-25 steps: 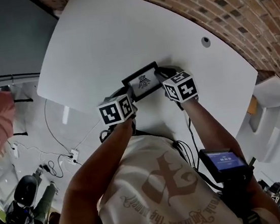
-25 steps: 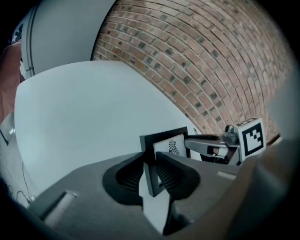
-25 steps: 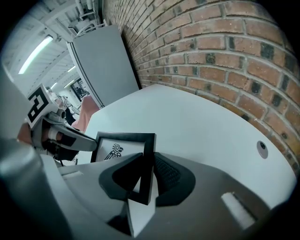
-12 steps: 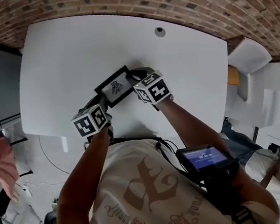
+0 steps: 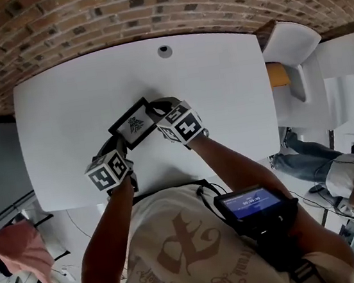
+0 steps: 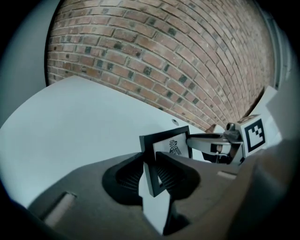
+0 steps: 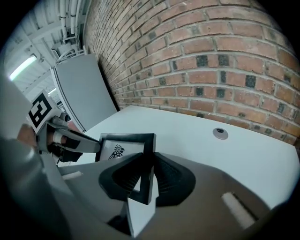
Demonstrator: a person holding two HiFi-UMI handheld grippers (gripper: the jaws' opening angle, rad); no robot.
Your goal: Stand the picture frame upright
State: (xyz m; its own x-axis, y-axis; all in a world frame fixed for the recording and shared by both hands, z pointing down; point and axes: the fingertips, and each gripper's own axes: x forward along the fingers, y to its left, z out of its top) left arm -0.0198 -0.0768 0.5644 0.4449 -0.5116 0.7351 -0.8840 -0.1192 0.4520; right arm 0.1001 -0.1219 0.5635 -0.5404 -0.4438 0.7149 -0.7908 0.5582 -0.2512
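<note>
A small black picture frame (image 5: 133, 123) with a white mat and a dark bird-like emblem is held over the white table (image 5: 63, 114), one gripper on each short side. My left gripper (image 6: 149, 172) is shut on the frame's left edge (image 6: 151, 164). My right gripper (image 7: 146, 177) is shut on its right edge (image 7: 148, 164). In the head view the left gripper (image 5: 118, 153) sits at the frame's lower left and the right gripper (image 5: 160, 112) at its right end. The frame (image 7: 125, 147) leans with its face toward the person.
A round grey cable grommet (image 5: 164, 51) sits near the table's far edge, in front of a brick wall (image 5: 114, 10). A white chair (image 5: 289, 48) stands at the table's right end. Another person sits on the floor at the far right (image 5: 353, 179).
Across the head views the table swings round from slanted to nearly square-on. Both grippers keep their hold on the frame, which stays between them and drifts left in the picture.
</note>
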